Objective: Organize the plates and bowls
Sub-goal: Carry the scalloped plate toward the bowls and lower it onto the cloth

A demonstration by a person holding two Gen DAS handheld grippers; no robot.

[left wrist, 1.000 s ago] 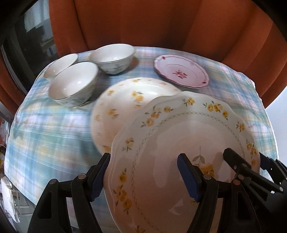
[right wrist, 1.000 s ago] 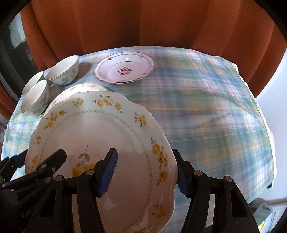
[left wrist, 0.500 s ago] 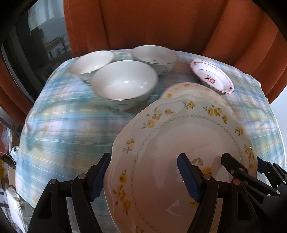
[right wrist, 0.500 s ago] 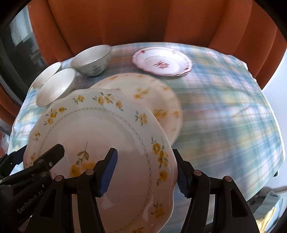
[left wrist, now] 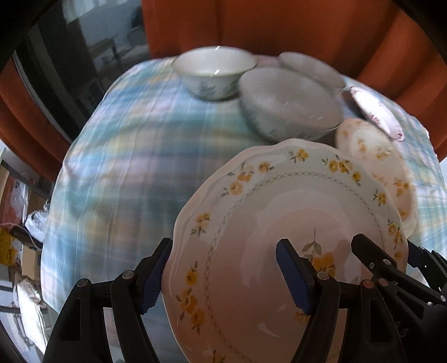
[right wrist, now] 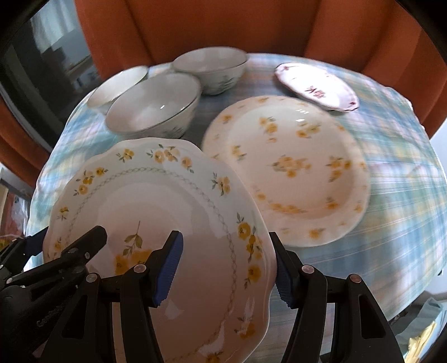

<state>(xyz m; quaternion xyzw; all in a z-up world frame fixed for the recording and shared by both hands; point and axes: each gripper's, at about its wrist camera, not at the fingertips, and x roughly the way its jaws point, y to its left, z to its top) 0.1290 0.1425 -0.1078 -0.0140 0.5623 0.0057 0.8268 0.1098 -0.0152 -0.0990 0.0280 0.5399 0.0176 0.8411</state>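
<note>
A scalloped white plate (left wrist: 279, 201) (right wrist: 145, 201) with yellow flowers hangs tilted above the table, carried between both grippers. My left gripper (left wrist: 223, 248) is shut on its left rim, one blue pad under the edge and the other on the plate's face. My right gripper (right wrist: 225, 237) is shut on the right rim in the same way. To the right, a second yellow-flowered plate (right wrist: 293, 173) (left wrist: 371, 150) lies flat on the cloth. Three white bowls (right wrist: 153, 106) (right wrist: 211, 65) (right wrist: 117, 83) stand behind the carried plate. A small pink-rimmed plate (right wrist: 315, 86) lies at the back right.
The table wears a blue plaid cloth (left wrist: 125, 167) that falls off at the left and front edges. Orange curtains (right wrist: 223, 25) hang close behind. Bags and boxes (left wrist: 19, 251) lie on the floor to the left. Bare cloth lies left of the carried plate.
Both grippers carried the scalloped plate leftward over the table. It left the flat flowered plate uncovered at the right. The bowls now sit right behind the carried plate.
</note>
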